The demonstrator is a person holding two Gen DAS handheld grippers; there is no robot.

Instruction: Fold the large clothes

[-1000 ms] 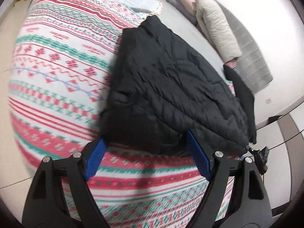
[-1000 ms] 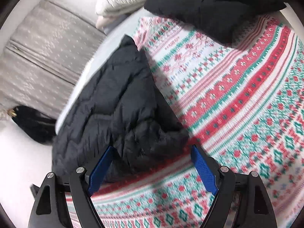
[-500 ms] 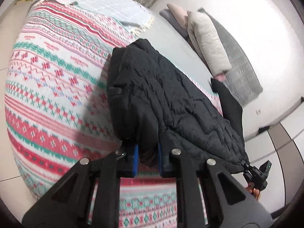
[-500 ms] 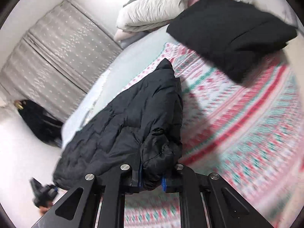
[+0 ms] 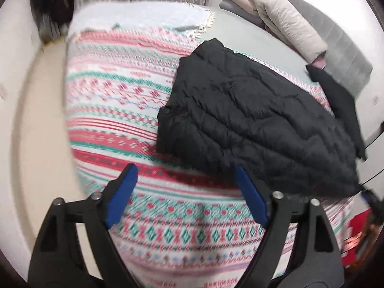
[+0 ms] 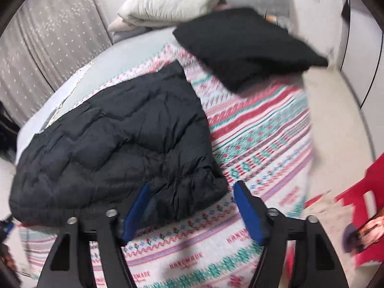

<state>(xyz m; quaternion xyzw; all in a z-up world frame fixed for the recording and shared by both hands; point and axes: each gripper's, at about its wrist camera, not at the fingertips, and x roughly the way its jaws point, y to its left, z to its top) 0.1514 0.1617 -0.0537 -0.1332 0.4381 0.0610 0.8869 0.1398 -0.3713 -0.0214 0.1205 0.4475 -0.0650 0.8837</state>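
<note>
While the black puffer jacket (image 5: 259,124) lies spread flat on the patterned red, green and white blanket (image 5: 115,110), neither pair of tongs has any of it pinched. Over on the left side, the left gripper (image 5: 184,177) has its blue pads (image 5: 122,192) wide apart above the blanket, and the near hem of the jacket sits just past the right-hand pad, not between them as far as I can tell. Moving right, the right gripper (image 6: 192,194) is spread open too, with the jacket's (image 6: 115,139) rumpled near corner lying in the gap between its fingers, nothing clamped. Farther back on the right, a second black garment (image 6: 242,45) lies folded on the blanket (image 6: 259,129), apart from the jacket. Behind it there's a pale pillow (image 6: 168,7) by the grey headboard (image 6: 48,33). Something red (image 6: 360,196) sits off the bed at far right, too blurry to identify.
</note>
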